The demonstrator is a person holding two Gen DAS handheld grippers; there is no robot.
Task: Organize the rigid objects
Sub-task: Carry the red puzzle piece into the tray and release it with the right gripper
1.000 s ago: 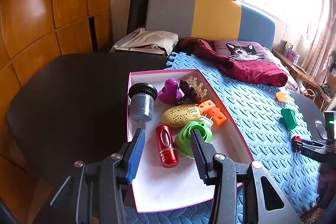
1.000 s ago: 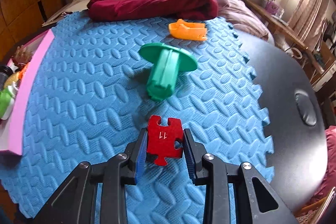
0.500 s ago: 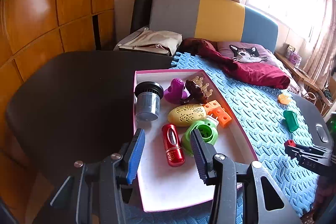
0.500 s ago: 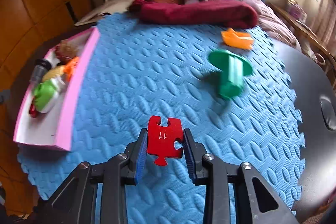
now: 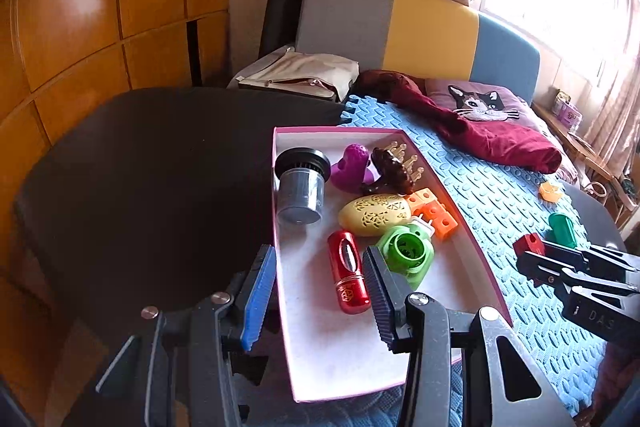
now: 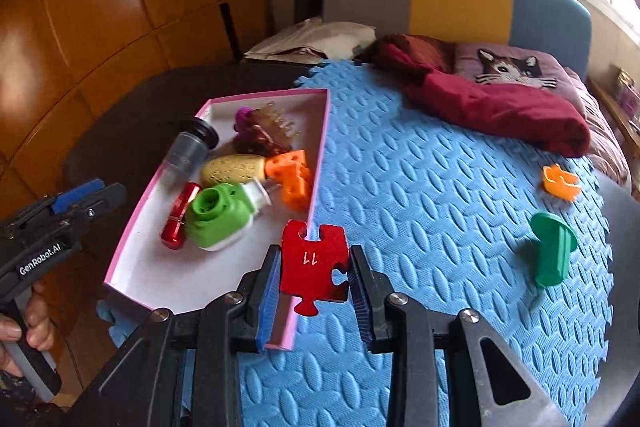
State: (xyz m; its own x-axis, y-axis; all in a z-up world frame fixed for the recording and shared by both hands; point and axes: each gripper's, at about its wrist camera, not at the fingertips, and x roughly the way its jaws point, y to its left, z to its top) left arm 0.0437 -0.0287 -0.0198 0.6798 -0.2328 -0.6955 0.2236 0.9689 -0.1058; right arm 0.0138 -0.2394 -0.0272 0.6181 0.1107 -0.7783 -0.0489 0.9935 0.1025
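Observation:
My right gripper (image 6: 314, 277) is shut on a red puzzle piece (image 6: 314, 263) marked 11, held above the near right corner of the pink-rimmed white tray (image 6: 320, 155). In the left wrist view that gripper (image 5: 532, 261) comes in from the right with the red piece (image 5: 529, 245) at its tip. The tray (image 5: 474, 255) holds a grey cylinder (image 5: 298, 187), a red capsule (image 5: 347, 277), a green holder (image 5: 408, 253), a yellow oval (image 5: 374, 215), orange blocks (image 5: 436, 213) and more. My left gripper (image 5: 318, 293) is open, its fingers astride the tray's left wall.
A green peg (image 6: 552, 253) and an orange piece (image 6: 560, 181) lie on the blue foam mat (image 6: 420, 167) at the right. A maroon cloth (image 6: 492, 103) and a cat pillow (image 6: 512, 65) lie at the back. The dark table (image 5: 140, 167) spreads to the left. A hand (image 6: 28, 327) holds the left gripper.
My right gripper has carried the red puzzle piece leftwards and a little up, from beside the green peg to the tray's near corner. The left gripper has hardly moved.

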